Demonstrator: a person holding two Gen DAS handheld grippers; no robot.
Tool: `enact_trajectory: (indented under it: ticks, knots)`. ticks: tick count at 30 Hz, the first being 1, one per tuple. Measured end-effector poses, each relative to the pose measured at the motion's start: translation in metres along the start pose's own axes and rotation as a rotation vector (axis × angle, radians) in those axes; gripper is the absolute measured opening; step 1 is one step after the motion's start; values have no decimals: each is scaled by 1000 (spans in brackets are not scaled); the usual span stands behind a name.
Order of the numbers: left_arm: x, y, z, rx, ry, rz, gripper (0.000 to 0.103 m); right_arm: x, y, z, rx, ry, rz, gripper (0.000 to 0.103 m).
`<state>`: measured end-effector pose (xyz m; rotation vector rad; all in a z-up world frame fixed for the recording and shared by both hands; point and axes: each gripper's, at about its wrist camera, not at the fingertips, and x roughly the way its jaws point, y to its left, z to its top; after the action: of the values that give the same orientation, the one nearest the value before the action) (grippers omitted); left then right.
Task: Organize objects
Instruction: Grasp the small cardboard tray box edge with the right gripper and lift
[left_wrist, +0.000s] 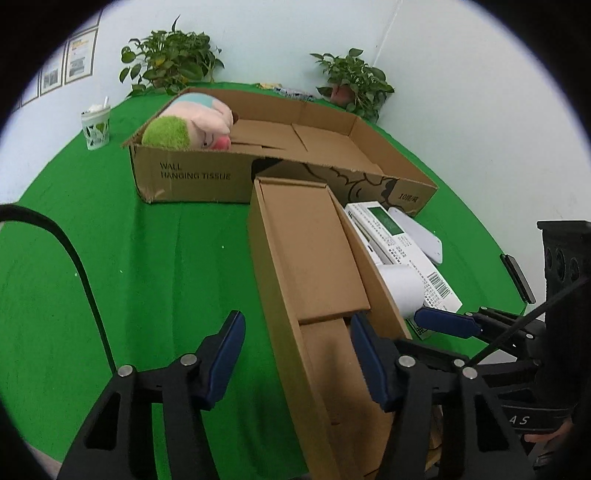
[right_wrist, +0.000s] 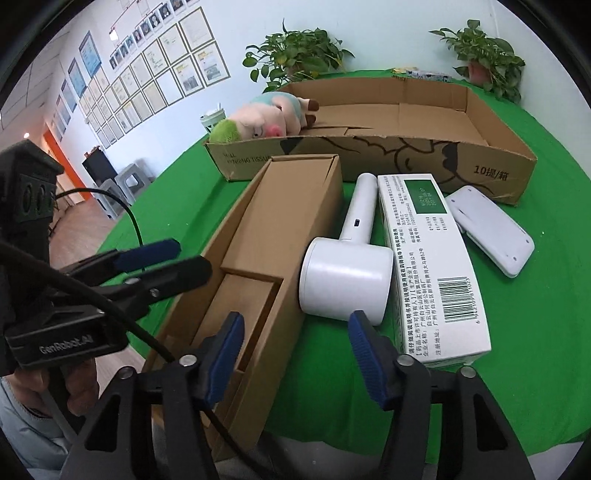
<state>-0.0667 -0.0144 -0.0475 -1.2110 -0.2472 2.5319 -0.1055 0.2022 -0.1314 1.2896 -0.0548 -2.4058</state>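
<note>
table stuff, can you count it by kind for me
cardboard boxes: 2, the big tray box and the long open box
white items: 3, handheld device, printed carton, flat case
plush toy: 1
potted plants: 2
cup: 1
total: 9

Black claw (right_wrist: 297, 354), blue pads (right_wrist: 225, 354), black cable (right_wrist: 122, 317)

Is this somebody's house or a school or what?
Probably an office or workroom, not a house. Rows of framed papers cover the wall, a table wears a green cloth, and potted plants stand behind a big cardboard box.
</note>
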Motion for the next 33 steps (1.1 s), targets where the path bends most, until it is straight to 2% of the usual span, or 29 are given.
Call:
enact_trajectory:
  ticks: [3, 4, 7, 9, 12, 14, 16, 18, 19, 20, 24, 27, 33]
  knots:
    - [9, -1, -5, -6, 33, -29, 40, 8, -4, 2, 11, 12, 0, 48]
    - [10, -4, -8, 0, 42, -36, 32, 8, -4, 3, 7, 10, -1, 45]
    - [10, -12, -19, 20, 69, 11, 26, 6, 1, 2, 0, 22, 19, 32]
    - [3, -12, -26, 8, 88, 11, 26, 5, 7, -3, 1, 57, 52, 29]
    - [-4, -13, -37, -14, 104, 5, 26, -5, 11, -12, 5, 90, 115, 29]
    - [-4, -11, -38, -36, 107, 2, 26, -9, 9, -14, 20, 94, 104, 46]
    - [-1, -9, -35, -61, 107, 4, 26, -5, 4, -12, 34, 107, 90, 51]
    - [3, -8, -31, -75, 113, 10, 26, 7, 0, -7, 66, 145, 83, 51]
    - [6, -8, -30, -79, 114, 12, 26, 11, 1, -7, 72, 150, 76, 49]
    - [7, -7, -28, -85, 112, 8, 26, 13, 3, -4, 66, 142, 68, 38]
    - [9, -6, -27, -90, 115, 16, 25, 19, 18, -2, 20, 127, 39, 23]
    - [6, -5, -28, -100, 116, 29, 23, 20, 31, -5, -26, 114, -19, 20]
    - [-15, -15, -25, -62, 57, 80, 20, 12, 40, -7, -49, 63, -47, 14]
